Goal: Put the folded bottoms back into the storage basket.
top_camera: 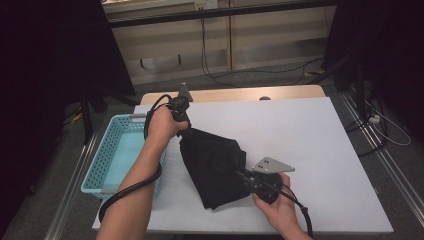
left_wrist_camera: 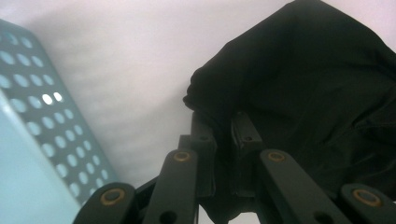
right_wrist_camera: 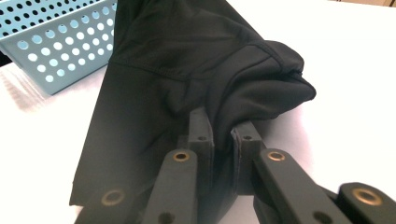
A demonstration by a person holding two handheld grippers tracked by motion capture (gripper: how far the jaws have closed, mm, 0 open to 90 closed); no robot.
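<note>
- Left gripper (top_camera: 186, 129): black body, grey three-cornered plate on top, thick black cable trailing.
- Right gripper (top_camera: 240, 175): same build.
- Jaws: black linkage bars with brass-coloured pivot rivets.
- Forearms bare, no sleeves.

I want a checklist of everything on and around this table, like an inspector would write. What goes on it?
Surface: white table, with a strip of wooden tabletop at its far edge.
Job's things: black garment, bunched, one end raised, the other resting on the table; light blue perforated basket at the table's left edge, beside it.
Clutter: nothing seen.
Grippers: left gripper shut on the garment's far end; right gripper shut on its near end.
Cables: a black cable loops under the left forearm; another trails from the right gripper.
Surroundings: grey floor, wires along the pale back wall, dark drapes at both sides.
</note>
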